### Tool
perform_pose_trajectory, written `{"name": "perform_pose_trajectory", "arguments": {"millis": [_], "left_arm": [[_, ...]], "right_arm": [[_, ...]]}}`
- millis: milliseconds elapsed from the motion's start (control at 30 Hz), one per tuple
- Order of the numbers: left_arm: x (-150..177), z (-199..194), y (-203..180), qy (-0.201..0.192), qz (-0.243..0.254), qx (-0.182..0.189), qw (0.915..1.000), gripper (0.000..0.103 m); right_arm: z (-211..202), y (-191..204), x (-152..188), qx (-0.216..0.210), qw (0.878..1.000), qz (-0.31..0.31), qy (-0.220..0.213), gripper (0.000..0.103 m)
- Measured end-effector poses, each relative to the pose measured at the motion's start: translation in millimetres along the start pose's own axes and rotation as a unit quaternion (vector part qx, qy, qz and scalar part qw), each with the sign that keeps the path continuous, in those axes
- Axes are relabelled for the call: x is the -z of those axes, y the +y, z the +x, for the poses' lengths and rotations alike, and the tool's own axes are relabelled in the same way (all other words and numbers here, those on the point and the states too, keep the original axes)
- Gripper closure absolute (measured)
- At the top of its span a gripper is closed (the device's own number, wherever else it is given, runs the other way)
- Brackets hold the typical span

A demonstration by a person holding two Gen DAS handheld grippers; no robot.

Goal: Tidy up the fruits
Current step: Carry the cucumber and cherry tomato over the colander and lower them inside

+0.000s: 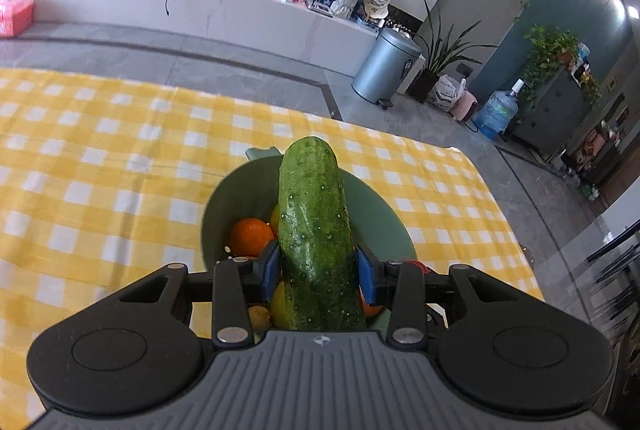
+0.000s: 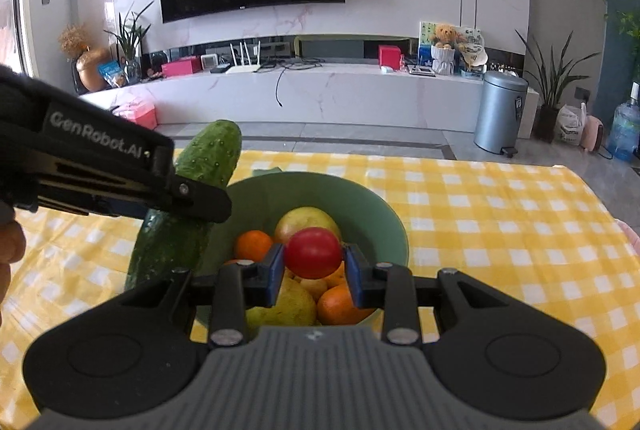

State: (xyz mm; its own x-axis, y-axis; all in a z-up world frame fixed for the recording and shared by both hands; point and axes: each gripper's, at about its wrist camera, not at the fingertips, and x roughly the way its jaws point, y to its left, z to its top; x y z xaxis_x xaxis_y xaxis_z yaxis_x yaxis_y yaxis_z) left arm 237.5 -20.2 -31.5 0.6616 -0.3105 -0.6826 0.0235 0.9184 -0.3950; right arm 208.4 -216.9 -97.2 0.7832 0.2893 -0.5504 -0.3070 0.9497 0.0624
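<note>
While both grippers hang over the green bowl (image 2: 384,214) on the yellow-checked tabletop (image 2: 500,214), each carries one item. The left gripper (image 1: 316,270) has its fingers clamped on the cucumber (image 1: 314,230) low on its length, so the long body sticks up and away, left of the bowl. The right gripper (image 2: 313,268) pinches the small tomato (image 2: 314,252) across its middle, just above the oranges and pears. Likely the two are being sorted apart from the bowl's fruit.
</note>
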Motion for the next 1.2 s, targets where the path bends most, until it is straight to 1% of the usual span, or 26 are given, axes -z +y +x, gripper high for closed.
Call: {"name": "perform_pose_trajectory", "arguments": {"millis": [100,200,300,433,667,800,833,933,1067,1167,1200], "left_arm": [[-3,10,9,0.003,-0.018,0.017,0.9997,0.059],[-3,22,14,0.010,-0.017,0.020,0.9996,0.059],[-3,33,22,0.025,-0.022,0.026,0.9991,0.059],[-6,43,34,0.041,-0.047,0.046,0.9970,0.059],[-11,55,50,0.028,-0.071,0.027,0.9967,0.060],[-10,61,48,0.034,-0.058,0.011,0.9977,0.060],[-9,60,46,0.029,-0.048,0.006,0.9984,0.063],[-10,56,46,0.022,-0.044,0.008,0.9987,0.063],[-10,57,52,0.027,-0.055,0.017,0.9980,0.063],[-9,56,50,0.030,-0.045,0.015,0.9984,0.063],[-8,55,48,0.028,-0.038,0.012,0.9988,0.061]], "right_arm": [[11,-3,-4,0.000,1.000,-0.001,-0.002,0.074],[18,-1,-6,-0.001,1.000,-0.003,-0.004,0.074],[27,1,-5,-0.001,1.000,-0.011,0.005,0.074],[40,2,-4,0.001,1.000,-0.023,0.019,0.074],[56,-1,-5,0.001,0.999,-0.027,0.033,0.074],[64,1,-5,0.001,0.999,-0.034,0.040,0.074],[67,2,-7,0.002,0.998,-0.036,0.041,0.074],[71,2,-6,0.003,0.998,-0.036,0.045,0.074],[76,2,-7,0.003,0.998,-0.035,0.051,0.074],[80,3,-7,-0.001,0.998,-0.034,0.053,0.073],[81,3,-7,-0.002,0.998,-0.034,0.052,0.073]]}}
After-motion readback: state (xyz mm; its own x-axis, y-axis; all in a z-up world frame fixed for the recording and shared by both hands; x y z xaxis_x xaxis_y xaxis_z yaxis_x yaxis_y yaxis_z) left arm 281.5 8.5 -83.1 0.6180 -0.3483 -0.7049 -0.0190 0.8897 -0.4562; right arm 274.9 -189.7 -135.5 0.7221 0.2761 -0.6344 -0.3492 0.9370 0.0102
